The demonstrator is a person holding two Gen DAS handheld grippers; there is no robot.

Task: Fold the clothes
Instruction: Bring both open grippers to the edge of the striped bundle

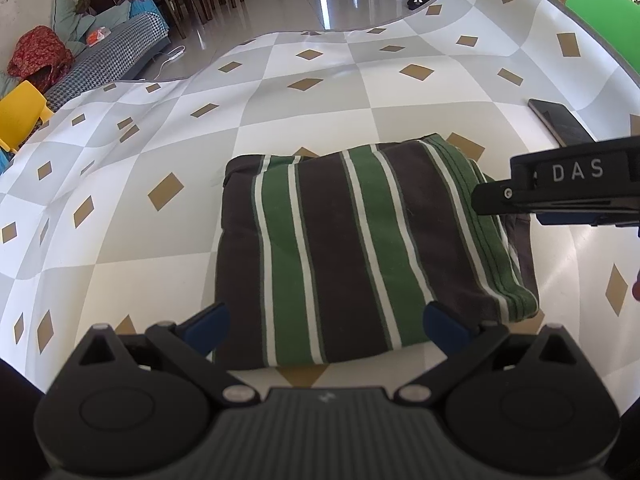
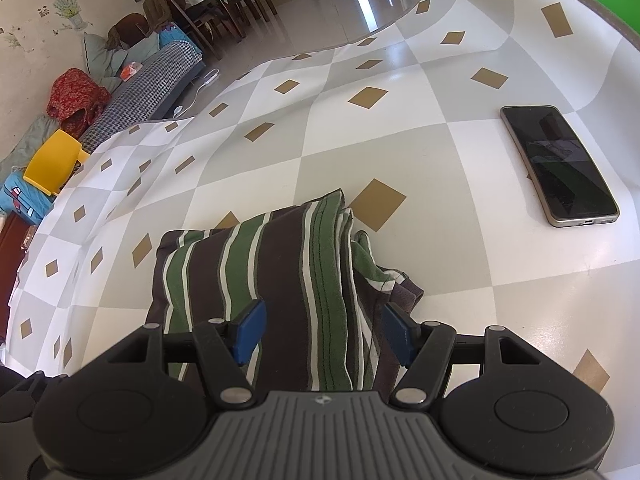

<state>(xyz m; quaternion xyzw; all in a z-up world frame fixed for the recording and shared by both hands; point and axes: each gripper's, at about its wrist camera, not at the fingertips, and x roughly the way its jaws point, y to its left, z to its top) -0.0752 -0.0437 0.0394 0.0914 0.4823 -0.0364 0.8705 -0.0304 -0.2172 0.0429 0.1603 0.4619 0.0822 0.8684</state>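
Observation:
A folded garment with brown, green and white stripes (image 1: pixel 352 248) lies as a compact rectangle on the checkered tablecloth (image 1: pixel 200 120). My left gripper (image 1: pixel 326 326) hovers at its near edge, open wide, blue pads either side of the fabric and nothing held. From the right, my right gripper (image 1: pixel 500 196) reaches over the garment's right edge in the left wrist view. In the right wrist view the same garment (image 2: pixel 280 280) shows its layered right side, and my right gripper (image 2: pixel 324 334) stands open above it, blue fingers (image 2: pixel 250 332) apart, gripping nothing.
A dark phone (image 2: pixel 560 164) lies on the table to the right of the garment, also seen as a phone (image 1: pixel 560 120) behind the right gripper. Beyond the table edge are a yellow chair (image 1: pixel 20 112), a sofa (image 1: pixel 108 56) with clothes and a green chair (image 1: pixel 592 12).

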